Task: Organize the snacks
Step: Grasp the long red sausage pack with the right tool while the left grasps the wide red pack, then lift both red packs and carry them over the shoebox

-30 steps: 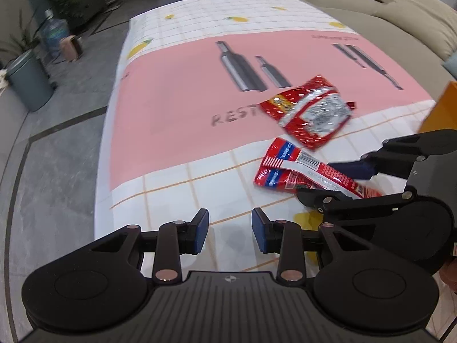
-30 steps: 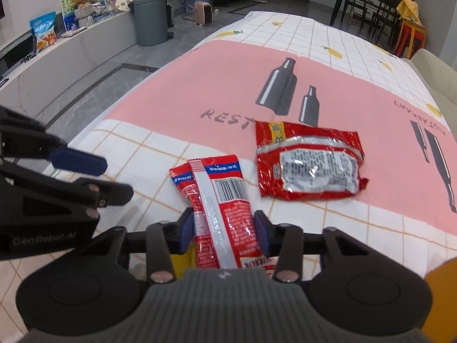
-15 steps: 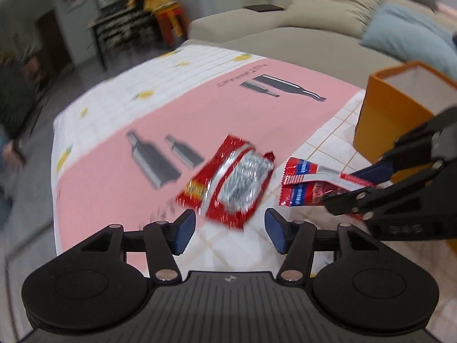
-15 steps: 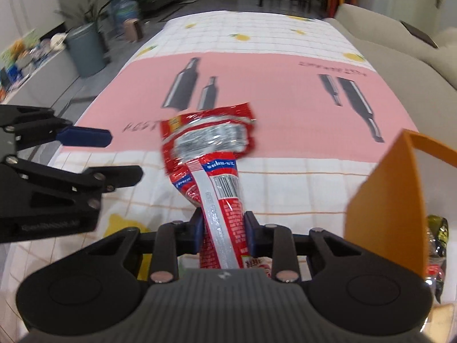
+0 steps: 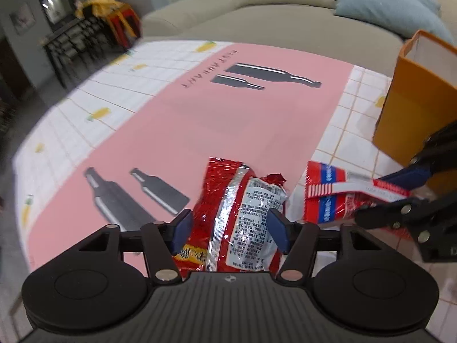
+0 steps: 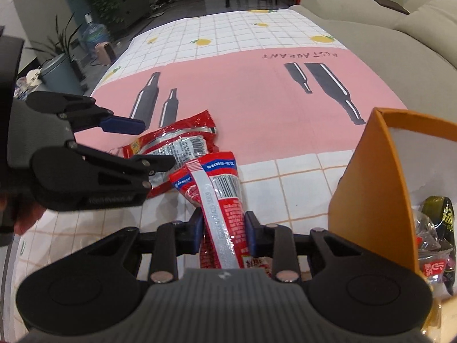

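A red and silver snack packet (image 5: pixel 242 205) (image 6: pixel 182 140) lies on the pink and white tablecloth (image 5: pixel 228 114). My left gripper (image 5: pixel 230 225) (image 6: pixel 158 143) straddles it from the near end. Its jaws are opening, the packet lies between them, and the pads do not press on it. To its right a red and blue packet (image 5: pixel 328 197) (image 6: pixel 220 197) sticks out forward from my right gripper (image 6: pixel 224 225) (image 5: pixel 380 197), which is shut on it. An orange box (image 5: pixel 411 108) (image 6: pixel 368 177) stands open-topped at the right, close to the right gripper.
Several more snack packets (image 6: pixel 434 243) show at the right, past the orange wall. A beige sofa (image 5: pixel 285 14) with a blue cushion (image 5: pixel 385 5) borders the table's far side. A grey bin (image 6: pixel 61 74) and a water bottle (image 6: pixel 92 33) stand on the floor at the left.
My left gripper swung over to the red and silver packet and spread its jaws around it. My right gripper shut on the red and blue packet and carried it toward the orange box.
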### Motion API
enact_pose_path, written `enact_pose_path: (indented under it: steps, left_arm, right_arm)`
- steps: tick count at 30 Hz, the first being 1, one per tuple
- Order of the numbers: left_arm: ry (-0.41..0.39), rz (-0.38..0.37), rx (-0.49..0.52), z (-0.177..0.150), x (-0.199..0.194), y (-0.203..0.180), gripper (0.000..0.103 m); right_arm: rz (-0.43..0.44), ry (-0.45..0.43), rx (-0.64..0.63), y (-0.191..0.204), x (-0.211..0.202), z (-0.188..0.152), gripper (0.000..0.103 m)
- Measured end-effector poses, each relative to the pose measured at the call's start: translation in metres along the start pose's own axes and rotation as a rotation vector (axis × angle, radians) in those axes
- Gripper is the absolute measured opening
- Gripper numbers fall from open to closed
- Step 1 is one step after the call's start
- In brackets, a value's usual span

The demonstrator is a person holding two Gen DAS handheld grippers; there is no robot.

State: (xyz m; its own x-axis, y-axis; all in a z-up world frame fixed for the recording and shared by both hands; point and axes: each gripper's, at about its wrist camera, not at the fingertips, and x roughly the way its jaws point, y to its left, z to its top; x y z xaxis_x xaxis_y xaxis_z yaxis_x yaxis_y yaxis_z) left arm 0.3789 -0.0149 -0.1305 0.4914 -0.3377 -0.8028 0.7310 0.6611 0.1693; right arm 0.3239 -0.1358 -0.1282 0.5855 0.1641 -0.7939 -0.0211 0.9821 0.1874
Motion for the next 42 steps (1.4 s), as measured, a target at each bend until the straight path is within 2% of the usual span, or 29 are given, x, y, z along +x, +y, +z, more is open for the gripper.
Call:
enact_pose_path:
  steps: [4, 6, 9, 17, 19, 20, 24, 28, 34, 42]
  left_arm:
    - [0.022, -0.069, -0.012, 0.007, 0.011, 0.012, 0.076]
    - [0.064, -0.087, -0.028, 0.009, 0.022, 0.016, 0.090]
    - [0.098, -0.109, -0.073, 0.007, 0.034, 0.020, 0.095]
    - [0.084, -0.085, -0.178, 0.004, 0.035, 0.017, 0.094]
    - [0.092, -0.063, -0.200, 0.005, 0.033, 0.014, 0.091]
    - [0.093, -0.050, -0.208, 0.005, 0.031, 0.013, 0.086]
    - [0.107, -0.001, -0.249, 0.002, 0.024, 0.007, 0.085]
    - [0.101, 0.046, -0.303, -0.007, 0.004, 0.002, 0.085]
    - [0.094, 0.102, -0.366, -0.019, -0.047, -0.013, 0.085]
    - [0.086, 0.148, -0.456, -0.037, -0.121, -0.051, 0.085]
  right_arm:
    - [0.018, 0.011, 0.040, -0.004, 0.006, 0.001, 0.029]
    - [0.022, 0.016, 0.048, -0.005, 0.008, 0.000, 0.029]
    - [0.027, 0.027, 0.056, -0.008, 0.010, -0.001, 0.029]
    - [0.033, 0.040, 0.067, -0.008, 0.015, -0.003, 0.029]
    - [0.028, 0.048, 0.065, -0.008, 0.017, -0.003, 0.029]
    - [0.025, 0.052, 0.061, -0.007, 0.018, -0.003, 0.029]
    - [0.017, 0.052, 0.060, -0.005, 0.019, -0.001, 0.029]
    - [0.016, 0.044, 0.072, -0.003, 0.011, -0.001, 0.029]
    - [0.032, 0.027, 0.081, 0.004, -0.013, -0.009, 0.029]
    - [0.047, -0.004, 0.089, 0.007, -0.070, -0.032, 0.029]
